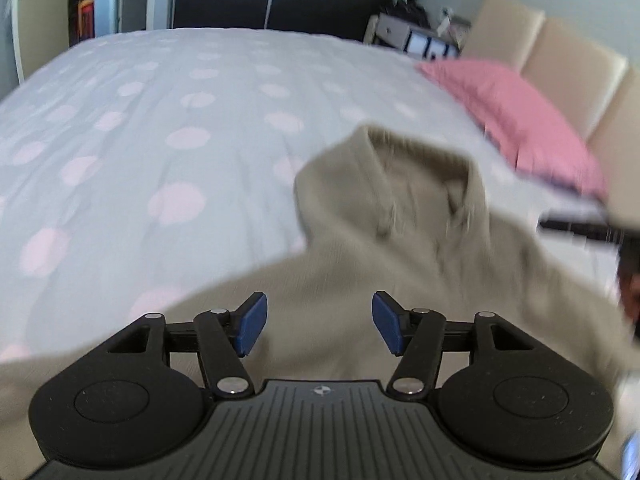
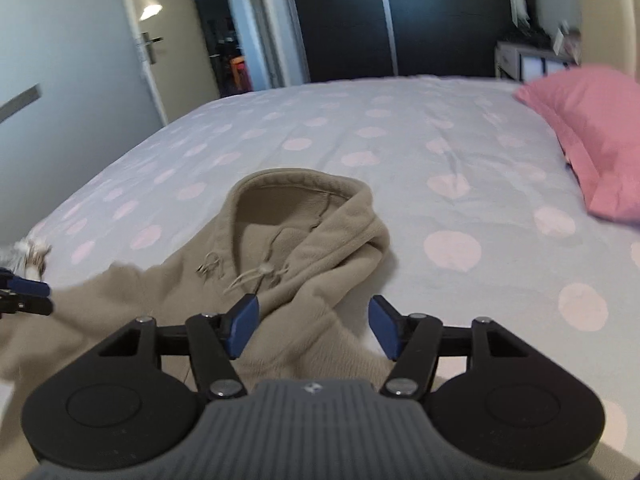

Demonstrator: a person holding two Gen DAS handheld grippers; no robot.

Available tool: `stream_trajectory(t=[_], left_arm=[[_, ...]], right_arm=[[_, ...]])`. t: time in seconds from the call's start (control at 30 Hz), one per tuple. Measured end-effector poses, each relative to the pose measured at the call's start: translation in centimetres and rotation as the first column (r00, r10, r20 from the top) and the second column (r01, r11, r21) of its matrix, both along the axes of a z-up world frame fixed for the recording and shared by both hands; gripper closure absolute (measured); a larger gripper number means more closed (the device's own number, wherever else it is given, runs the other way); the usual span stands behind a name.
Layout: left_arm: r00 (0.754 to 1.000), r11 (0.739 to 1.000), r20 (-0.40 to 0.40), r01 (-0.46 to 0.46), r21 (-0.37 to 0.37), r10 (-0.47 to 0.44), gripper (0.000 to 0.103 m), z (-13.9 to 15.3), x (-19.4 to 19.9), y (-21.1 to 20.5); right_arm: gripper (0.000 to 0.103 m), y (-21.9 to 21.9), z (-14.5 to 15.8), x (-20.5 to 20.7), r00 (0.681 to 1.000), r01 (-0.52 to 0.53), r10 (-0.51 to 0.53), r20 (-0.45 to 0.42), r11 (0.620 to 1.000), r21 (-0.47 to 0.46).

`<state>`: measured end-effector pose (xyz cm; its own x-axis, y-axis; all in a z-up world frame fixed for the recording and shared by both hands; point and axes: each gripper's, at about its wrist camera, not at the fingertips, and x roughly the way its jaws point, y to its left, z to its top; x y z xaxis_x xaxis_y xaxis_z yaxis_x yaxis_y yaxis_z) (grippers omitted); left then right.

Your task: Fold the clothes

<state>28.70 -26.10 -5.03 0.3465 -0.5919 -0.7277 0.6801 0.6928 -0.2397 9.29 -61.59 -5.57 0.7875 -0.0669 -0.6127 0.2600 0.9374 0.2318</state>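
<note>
I see the beige hoodie (image 2: 288,248) lying on the polka-dot duvet (image 2: 400,140), filling the lower centre of both views, hood towards the top. My left gripper (image 1: 319,326) hangs over its body with jaws apart, gripping nothing. My right gripper (image 2: 312,328) is likewise spread and empty, over the hoodie's lower right edge. A pink pillow (image 2: 592,132) sits at the right.

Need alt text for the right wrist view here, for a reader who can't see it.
A beige hoodie lies hood-up on a bed with a pale, pink-dotted cover, beneath the open right gripper, whose blue-padded fingers hold nothing. A pink pillow sits at right; the left gripper shows at the left edge.
</note>
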Motion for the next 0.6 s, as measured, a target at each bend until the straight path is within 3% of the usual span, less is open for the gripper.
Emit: stream_trajectory(t=[0.07, 0.2, 0.3, 0.4, 0.6], left_arm=[[0.999, 1.000, -0.033, -0.015, -0.026, 0.014, 0.042, -0.1, 2.2, -1.8], [0.999, 0.998, -0.028, -0.037, -0.053, 0.036, 0.041, -0.7, 5.3, -5.3], [0.995, 0.995, -0.090, -0.052, -0.080, 0.045, 0.040, -1.9, 7.4, -8.1], [0.997, 0.996, -0.060, -0.059, -0.063, 0.055, 0.040, -2.7, 7.7, -11.1], [0.997, 0.997, 0.033, -0.074, 0.015, 0.073, 0.040, -4.3, 8.4, -16.9]], right_arm=[[0.039, -1.1, -0.2, 1.4, 0.999, 0.046, -0.045, -0.014, 0.998, 0.050], [0.038, -3.2, -0.6, 3.9, 0.992, 0.128, -0.126, -0.031, 0.984, 0.122], [0.038, -4.3, -0.9, 5.9, 0.986, 0.168, -0.164, -0.041, 0.977, 0.135], [0.033, -5.1, -0.8, 8.0, 0.981, 0.194, -0.191, -0.039, 0.975, 0.108], [0.033, -5.0, -0.9, 12.3, 0.981, 0.184, -0.183, -0.062, 0.983, 0.003]])
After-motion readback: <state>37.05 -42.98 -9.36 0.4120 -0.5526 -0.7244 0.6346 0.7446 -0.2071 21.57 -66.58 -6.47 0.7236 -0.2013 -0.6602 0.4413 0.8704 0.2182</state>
